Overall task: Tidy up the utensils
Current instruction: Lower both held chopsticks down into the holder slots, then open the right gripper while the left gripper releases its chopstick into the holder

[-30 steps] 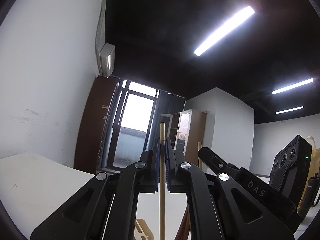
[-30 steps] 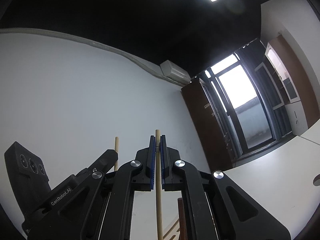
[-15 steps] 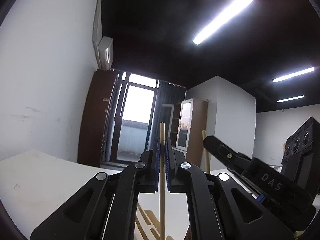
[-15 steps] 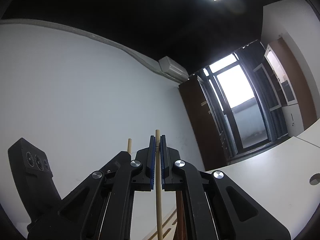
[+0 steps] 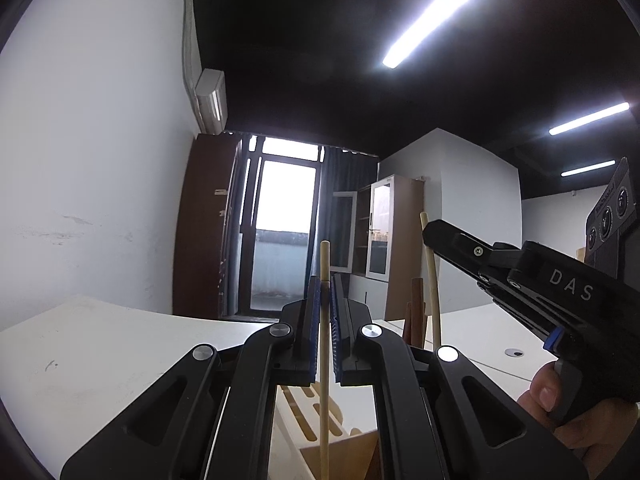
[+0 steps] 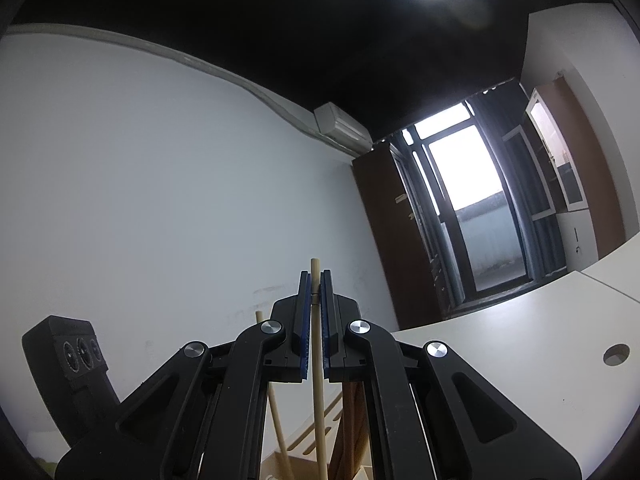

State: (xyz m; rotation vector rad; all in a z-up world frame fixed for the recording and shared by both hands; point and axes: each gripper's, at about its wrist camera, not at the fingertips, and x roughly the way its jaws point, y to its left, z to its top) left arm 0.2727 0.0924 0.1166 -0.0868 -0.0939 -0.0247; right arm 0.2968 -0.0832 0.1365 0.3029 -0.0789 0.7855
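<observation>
My left gripper is shut on a pale wooden chopstick that stands upright between its blue pads. My right gripper is shut on a second pale chopstick, also upright. Below both stands a light wooden utensil holder with slots; it also shows in the right wrist view. Dark brown wooden handles stick up from it. The right gripper shows in the left wrist view with its chopstick; the left gripper's chopstick shows in the right wrist view.
White tables stretch around the holder, with a cable hole at the right. A white wall, a brown cabinet and a bright balcony door stand behind. A hand holds the right gripper.
Both grippers have tilted downward, so more table and the slotted holder have come into view. The right gripper has shifted right and lower in the left wrist view. Both stay shut on their chopsticks.
</observation>
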